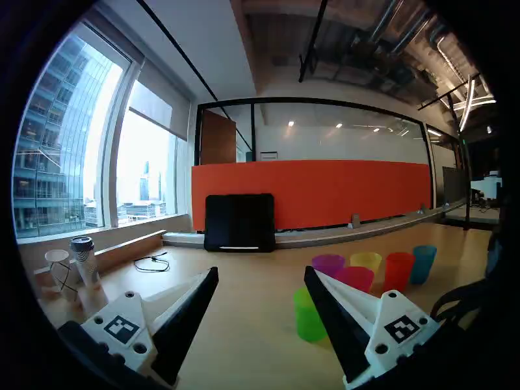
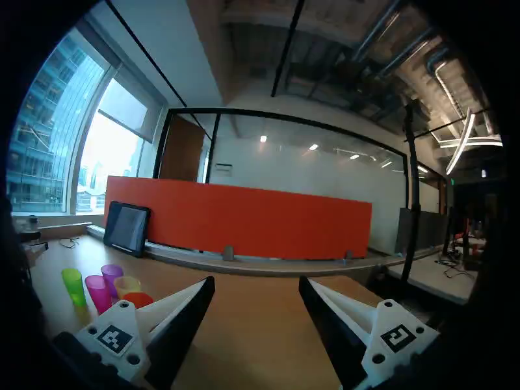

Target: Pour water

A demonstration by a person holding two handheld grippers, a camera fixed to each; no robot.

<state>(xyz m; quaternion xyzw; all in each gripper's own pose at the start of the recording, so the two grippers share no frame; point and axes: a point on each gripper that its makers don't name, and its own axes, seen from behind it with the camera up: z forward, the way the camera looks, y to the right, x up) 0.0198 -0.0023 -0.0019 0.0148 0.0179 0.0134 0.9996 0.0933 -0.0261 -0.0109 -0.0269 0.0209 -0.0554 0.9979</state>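
Several coloured plastic cups stand in a cluster on the wooden table (image 1: 247, 325). In the left gripper view I see a green cup (image 1: 307, 318) nearest, just left of the right finger, then a magenta cup (image 1: 355, 277), a purple cup (image 1: 328, 263), a yellow cup (image 1: 366, 260), a red cup (image 1: 398, 270) and a teal cup (image 1: 424, 262). My left gripper (image 1: 260, 273) is open and holds nothing. In the right gripper view the green cup (image 2: 73, 286), magenta cup (image 2: 99, 292) and red cup (image 2: 138, 299) sit at the left. My right gripper (image 2: 255, 281) is open with nothing in it.
A black tablet (image 1: 239, 222) leans against the orange partition (image 1: 312, 194) at the table's far edge. A lidded paper coffee cup (image 1: 83, 260) and a white cup (image 1: 58, 266) stand by the window sill at the left. A cable (image 1: 153, 262) lies nearby.
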